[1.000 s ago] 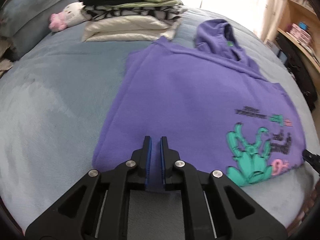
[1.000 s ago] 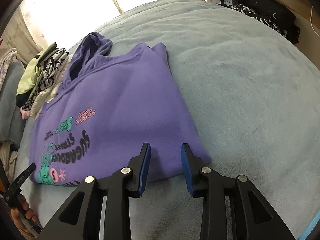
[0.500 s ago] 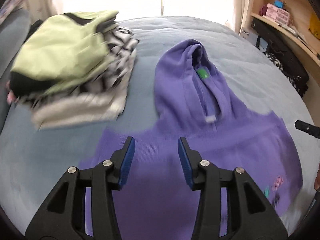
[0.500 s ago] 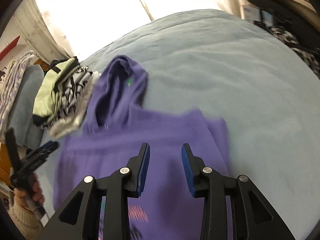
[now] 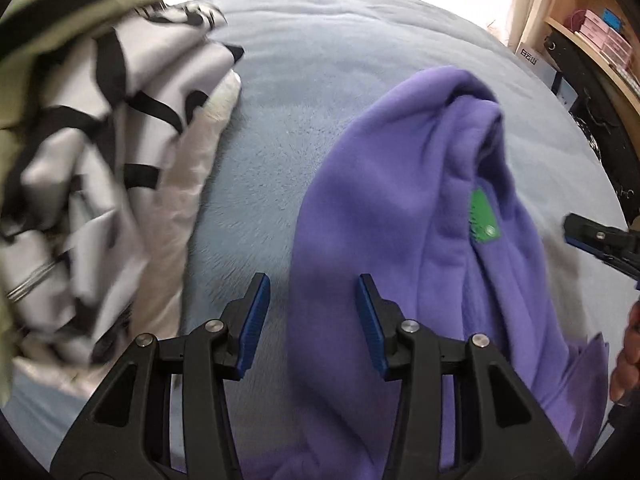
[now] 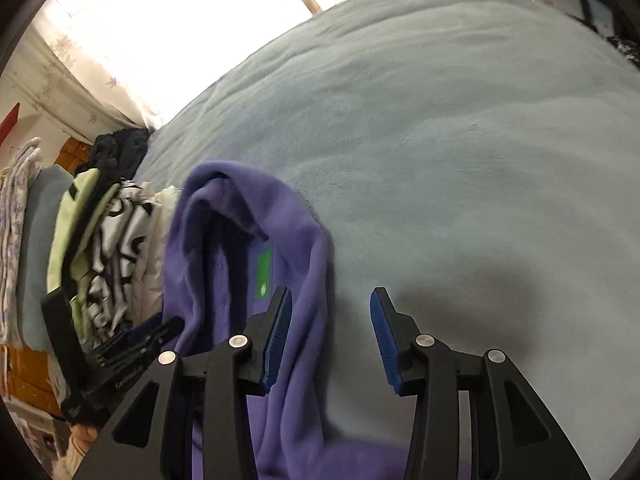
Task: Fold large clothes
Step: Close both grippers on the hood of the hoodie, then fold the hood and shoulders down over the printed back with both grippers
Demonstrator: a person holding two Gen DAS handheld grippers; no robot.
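Left wrist view: the left gripper (image 5: 312, 312) hangs over the bed with its ribbed blue pads apart and nothing between them. Just ahead lies the soft purple fleece hoodie (image 5: 384, 216), its hood bunched in thick rounded folds, a small green neck label (image 5: 485, 218) showing inside. It rests on the plush pale-blue blanket (image 5: 320, 80). On the left, a blurred stack of folded clothes (image 5: 100, 160), black-and-white pattern under pale green. A wooden shelf (image 5: 600, 44) stands at far right.

Right wrist view: the right gripper (image 6: 330, 334) has its jaws opening, straddling the hood's outer edge without pinching it. The purple fleece runs down beneath the left pad. Bright curtains (image 6: 100, 80) glow beyond the bed.
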